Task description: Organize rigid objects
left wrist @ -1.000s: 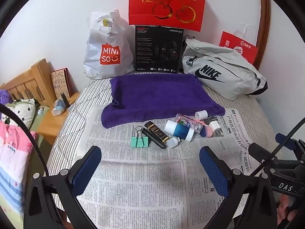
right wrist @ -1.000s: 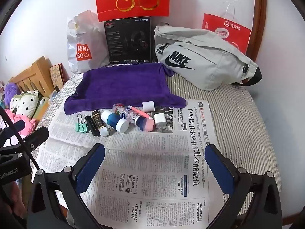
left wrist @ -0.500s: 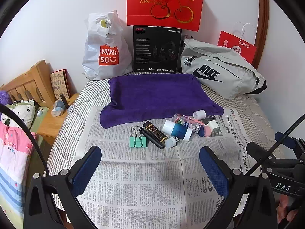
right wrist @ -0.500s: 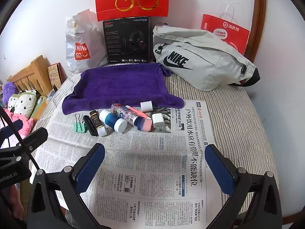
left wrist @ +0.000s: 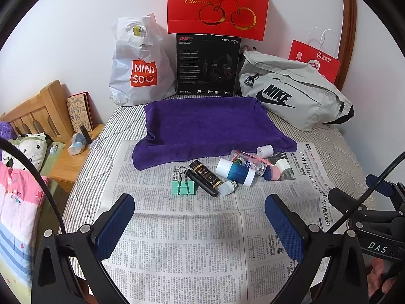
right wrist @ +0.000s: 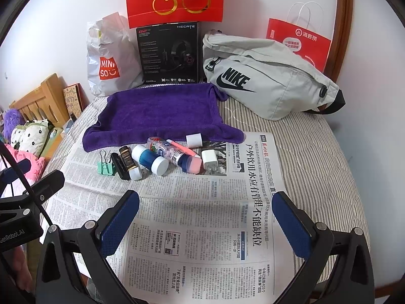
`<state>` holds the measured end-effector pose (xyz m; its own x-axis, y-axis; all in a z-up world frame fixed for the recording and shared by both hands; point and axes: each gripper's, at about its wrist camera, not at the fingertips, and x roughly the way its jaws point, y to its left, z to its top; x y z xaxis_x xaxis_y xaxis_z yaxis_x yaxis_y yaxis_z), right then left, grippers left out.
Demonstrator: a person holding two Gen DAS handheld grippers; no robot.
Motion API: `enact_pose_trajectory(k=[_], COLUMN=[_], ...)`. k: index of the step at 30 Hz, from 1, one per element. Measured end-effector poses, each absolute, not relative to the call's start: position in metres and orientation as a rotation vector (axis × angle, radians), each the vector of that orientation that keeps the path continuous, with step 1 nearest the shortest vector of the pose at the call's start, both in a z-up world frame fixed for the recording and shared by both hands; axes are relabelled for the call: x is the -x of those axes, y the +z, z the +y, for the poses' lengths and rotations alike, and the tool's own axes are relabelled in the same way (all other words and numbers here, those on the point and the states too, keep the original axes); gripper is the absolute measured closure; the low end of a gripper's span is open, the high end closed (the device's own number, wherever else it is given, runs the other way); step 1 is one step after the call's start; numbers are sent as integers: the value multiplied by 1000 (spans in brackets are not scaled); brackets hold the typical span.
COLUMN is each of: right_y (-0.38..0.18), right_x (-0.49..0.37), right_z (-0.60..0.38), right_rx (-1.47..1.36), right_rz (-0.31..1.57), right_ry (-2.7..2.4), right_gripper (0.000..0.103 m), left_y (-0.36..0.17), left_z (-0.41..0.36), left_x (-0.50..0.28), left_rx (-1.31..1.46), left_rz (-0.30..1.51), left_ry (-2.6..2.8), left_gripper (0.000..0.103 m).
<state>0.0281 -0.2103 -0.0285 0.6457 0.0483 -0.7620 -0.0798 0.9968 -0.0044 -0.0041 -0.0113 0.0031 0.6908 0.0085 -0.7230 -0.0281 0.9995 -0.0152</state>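
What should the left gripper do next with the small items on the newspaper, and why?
Probably ease the left gripper forward toward the green binder clip: the jaws stand open and empty, short of the row, and the clip lies nearest at the row's left end.

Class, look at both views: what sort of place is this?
Most likely a bedroom: a striped mattress serves as the work surface, with a wooden headboard and a bedside table beside it.

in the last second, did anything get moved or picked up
Nothing was picked up or moved. Both the left gripper and the right gripper stay open and empty over the newspaper, the views drifting only slightly. The green binder clip and its neighbours lie unchanged.
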Motion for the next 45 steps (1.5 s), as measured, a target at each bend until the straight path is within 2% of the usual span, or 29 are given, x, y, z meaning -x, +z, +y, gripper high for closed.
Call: enact_pose_trajectory(k=[45], right_y=[-27], right_x=[-24], right_z=[-211], right_rx=[49], right_rz=[869], right_ry=[63], right_gripper=[0], left_y=[0], left_z=[-3], left_x=[6], left_rx=[18], left_rz=[825], left_ry=[42], left_gripper=[0])
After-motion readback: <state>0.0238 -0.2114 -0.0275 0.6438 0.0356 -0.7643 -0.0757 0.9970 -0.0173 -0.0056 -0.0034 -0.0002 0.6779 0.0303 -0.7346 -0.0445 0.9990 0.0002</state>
